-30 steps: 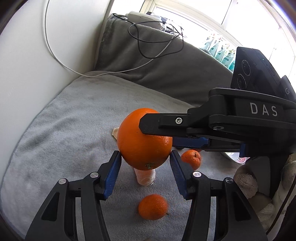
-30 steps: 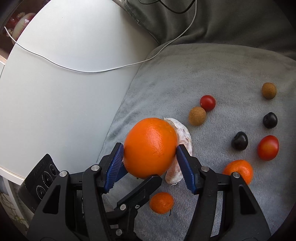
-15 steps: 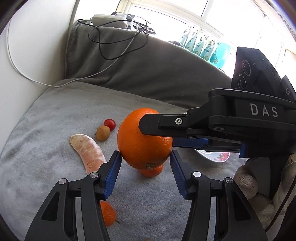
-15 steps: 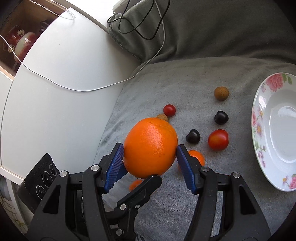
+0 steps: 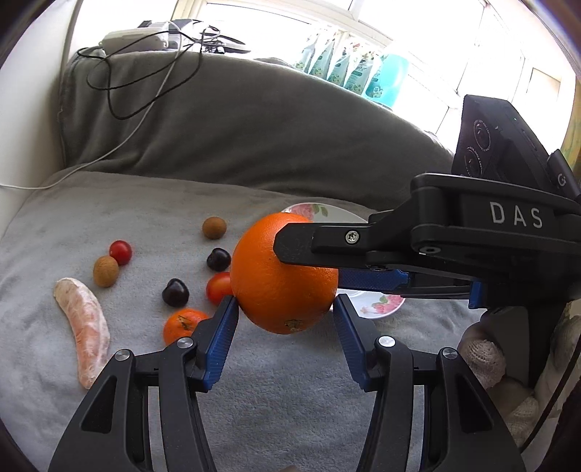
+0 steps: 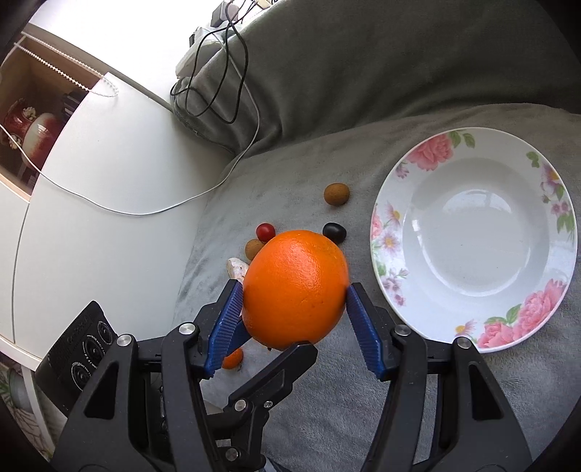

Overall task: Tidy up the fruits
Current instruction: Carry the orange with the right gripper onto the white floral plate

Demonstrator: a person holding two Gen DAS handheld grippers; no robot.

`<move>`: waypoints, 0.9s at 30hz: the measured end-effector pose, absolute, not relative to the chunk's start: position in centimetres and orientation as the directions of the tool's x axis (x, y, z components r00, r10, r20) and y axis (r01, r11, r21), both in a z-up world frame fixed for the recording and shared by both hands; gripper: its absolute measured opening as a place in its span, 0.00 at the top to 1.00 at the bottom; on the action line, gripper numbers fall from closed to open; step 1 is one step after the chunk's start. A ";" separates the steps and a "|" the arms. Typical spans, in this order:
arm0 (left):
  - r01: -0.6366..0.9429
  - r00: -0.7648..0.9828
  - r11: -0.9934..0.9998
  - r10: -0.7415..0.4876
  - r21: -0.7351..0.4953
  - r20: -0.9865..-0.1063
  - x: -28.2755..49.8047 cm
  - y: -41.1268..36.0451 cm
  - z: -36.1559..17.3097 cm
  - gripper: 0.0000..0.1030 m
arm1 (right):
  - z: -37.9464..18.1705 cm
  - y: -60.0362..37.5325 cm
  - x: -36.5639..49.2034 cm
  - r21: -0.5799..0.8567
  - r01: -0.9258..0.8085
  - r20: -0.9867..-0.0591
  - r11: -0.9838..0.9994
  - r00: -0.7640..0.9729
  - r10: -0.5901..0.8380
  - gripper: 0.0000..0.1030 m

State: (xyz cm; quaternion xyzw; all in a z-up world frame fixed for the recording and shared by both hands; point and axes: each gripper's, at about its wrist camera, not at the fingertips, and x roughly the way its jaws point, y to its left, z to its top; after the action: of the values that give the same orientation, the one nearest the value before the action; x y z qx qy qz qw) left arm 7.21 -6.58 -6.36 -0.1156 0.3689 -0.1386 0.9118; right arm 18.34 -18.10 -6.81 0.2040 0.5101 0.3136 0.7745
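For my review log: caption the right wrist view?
Right hand-held gripper clamps a large orange beside an empty floral plate.

Both wrist views sit close behind the large orange (image 5: 283, 276) (image 6: 294, 290), angled downward. The left looks past it toward the sofa backrest (image 5: 254, 119); the right looks steeply down, the floral plate (image 6: 472, 334) beside it. Both share the orange, plate (image 5: 381, 305) and small fruits.

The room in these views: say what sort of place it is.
Probably a living room at home: a grey sofa cushion serves as the work surface, a bright window runs behind it, and a white cabinet stands alongside.
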 end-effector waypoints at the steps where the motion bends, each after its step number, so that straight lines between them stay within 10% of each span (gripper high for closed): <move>1: 0.175 0.685 0.933 -0.345 -0.314 -0.642 7.6 -7.0 -6.4 0.48 | -6.9 -18.7 18.3 0.637 -0.269 -0.662 0.722 0.288 0.692 0.40; 27: 0.282 0.621 0.907 -0.422 -0.313 -0.661 9.9 -12.4 -7.1 0.48 | -6.7 -26.3 19.0 0.650 -0.146 -0.633 0.746 0.438 0.638 0.40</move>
State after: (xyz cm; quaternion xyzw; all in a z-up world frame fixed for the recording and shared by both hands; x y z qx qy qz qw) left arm 9.89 -12.44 -7.07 -0.0897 0.3886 -0.1966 0.8957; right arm 19.02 -26.29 -6.71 0.2610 0.4712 0.2429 0.8067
